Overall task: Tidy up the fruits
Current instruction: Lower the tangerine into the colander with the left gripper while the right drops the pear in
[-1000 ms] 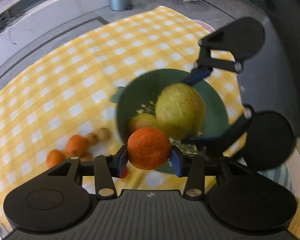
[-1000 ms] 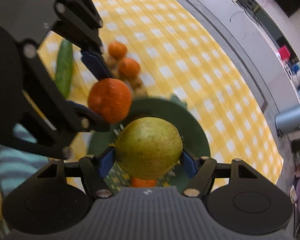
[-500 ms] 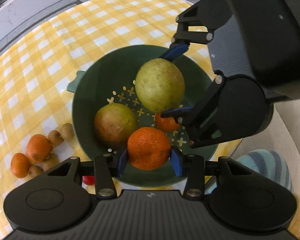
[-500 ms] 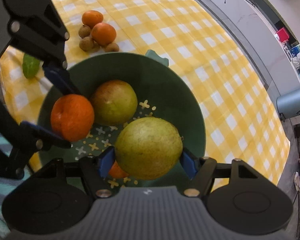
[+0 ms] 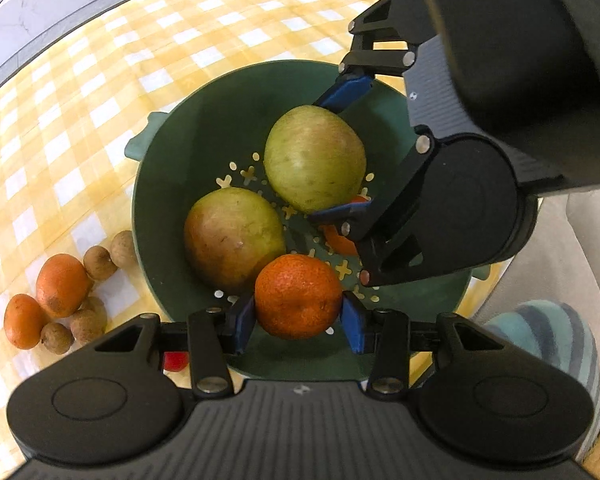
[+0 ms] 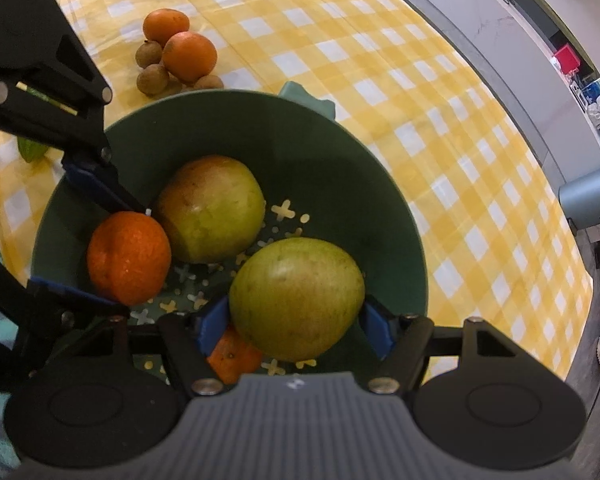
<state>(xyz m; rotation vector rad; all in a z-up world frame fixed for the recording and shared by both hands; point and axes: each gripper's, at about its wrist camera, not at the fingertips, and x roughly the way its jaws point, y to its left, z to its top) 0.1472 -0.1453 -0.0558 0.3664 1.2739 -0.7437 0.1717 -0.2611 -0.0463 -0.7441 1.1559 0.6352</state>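
Inside the green bowl [image 5: 168, 216], low over its perforated floor — two loads held, neither released.

Left gripper [image 5: 298, 320]: blue pads clamped on an orange [image 5: 298, 296], which sits at the near wall of the bowl, just beside a resting apple [image 5: 232, 236].

Right gripper [image 6: 296, 326]: closed on a large green apple [image 6: 296, 298], carried above a small orange [image 6: 234, 356] already lying on the bowl floor; whether the apple touches it cannot be told.

Key relation: both fruits lie straight ahead of their tools, inside the rim, each with fruit just beside or under it. The bare patch of floor lies between the two apples, towards the far wall. Judged next step: opening the jaws — the green apple may roll off the small orange.

Outside, on the yellow checked cloth [image 6: 380, 60]: two oranges [image 6: 188, 56] and several small brown fruits [image 6: 152, 78], not yet gathered.
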